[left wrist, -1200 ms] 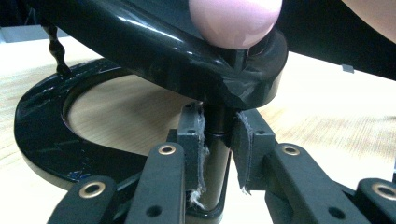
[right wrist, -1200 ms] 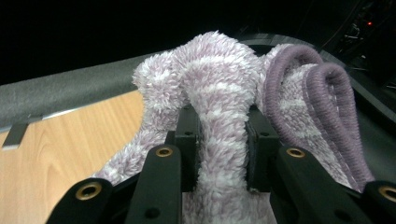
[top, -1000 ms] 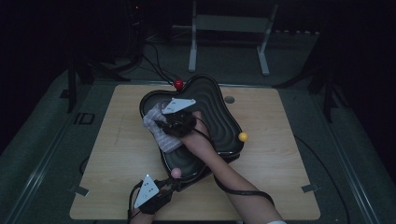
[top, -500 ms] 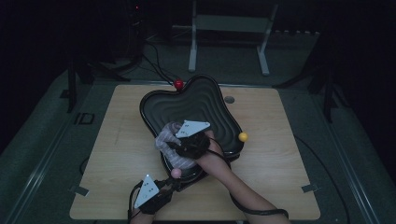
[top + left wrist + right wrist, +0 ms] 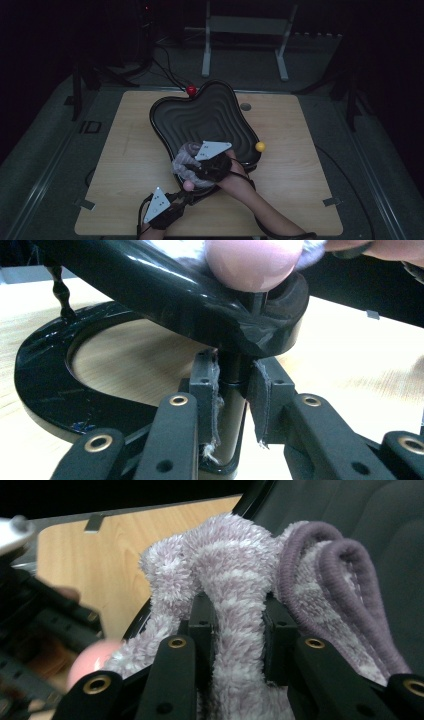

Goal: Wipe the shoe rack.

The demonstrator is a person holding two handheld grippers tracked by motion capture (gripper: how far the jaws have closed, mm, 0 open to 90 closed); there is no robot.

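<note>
Right hand-held gripper [image 5: 202, 167], clamped on the fuzzy lilac cloth [image 5: 235, 605], has dragged it from the black tray's [image 5: 210, 117] far side to the near rim beside the pink knob [image 5: 188, 185]; wiping pass looks nearly done. Left hand-held gripper [image 5: 232, 390] grips the tray's post [image 5: 231, 405], steadying it on the desk [image 5: 135, 150].

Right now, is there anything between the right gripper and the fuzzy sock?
Nothing visible. The right gripper already has its fingers closed on a fold of the fuzzy sock, which lies at the near rim of the black tray.
</note>
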